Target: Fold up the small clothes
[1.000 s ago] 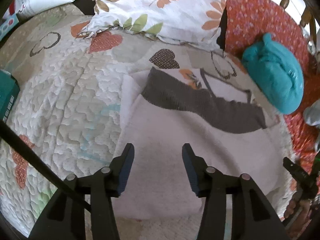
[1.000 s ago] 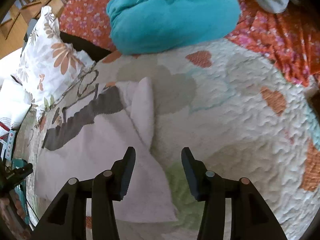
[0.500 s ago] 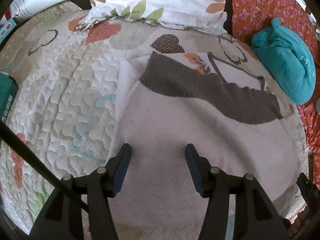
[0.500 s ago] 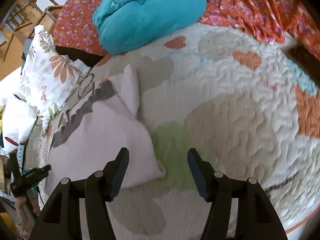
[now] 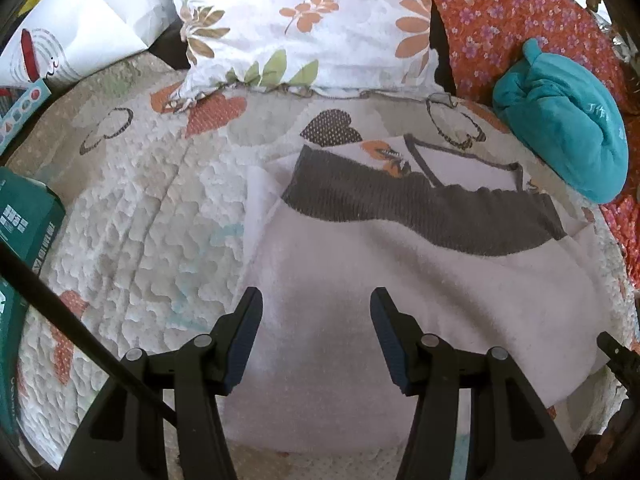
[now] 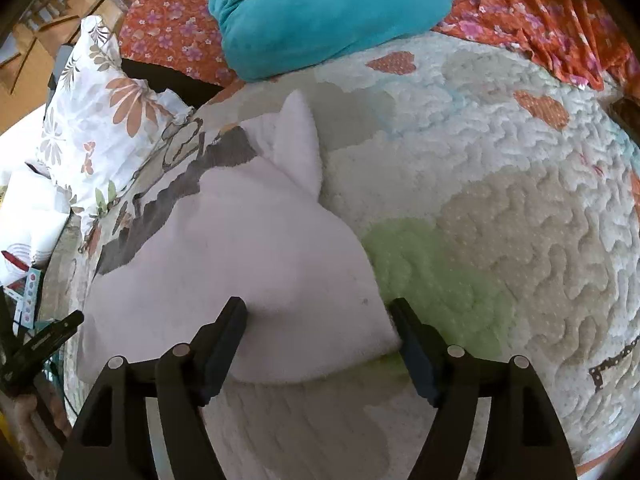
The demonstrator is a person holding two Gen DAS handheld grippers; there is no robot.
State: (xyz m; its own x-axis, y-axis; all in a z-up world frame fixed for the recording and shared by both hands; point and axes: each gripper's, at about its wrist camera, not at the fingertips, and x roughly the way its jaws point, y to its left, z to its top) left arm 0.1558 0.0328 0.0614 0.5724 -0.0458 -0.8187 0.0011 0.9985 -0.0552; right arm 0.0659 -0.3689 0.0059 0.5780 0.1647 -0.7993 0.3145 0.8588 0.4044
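A small white garment (image 5: 400, 272) with a dark grey band lies folded flat on a quilted bedspread (image 5: 152, 208). My left gripper (image 5: 316, 320) is open and empty, just above the garment's near left part. In the right wrist view the same garment (image 6: 248, 240) lies with its near right corner between the open fingers of my right gripper (image 6: 318, 328). A white sleeve flap (image 6: 300, 148) sticks out at the far right side. Whether the fingers touch the cloth I cannot tell.
A floral pillow (image 5: 312, 20) lies at the head of the bed. A teal bundle (image 5: 568, 128) sits on an orange flowered cloth (image 5: 500, 20) to the right. A green box (image 5: 28, 216) stands at the left edge. The other gripper's tip (image 6: 44, 340) shows at the left.
Both grippers pulled back toward the garment's near edge. The right gripper shifted left, so the garment's near right corner now lies between its open fingers.
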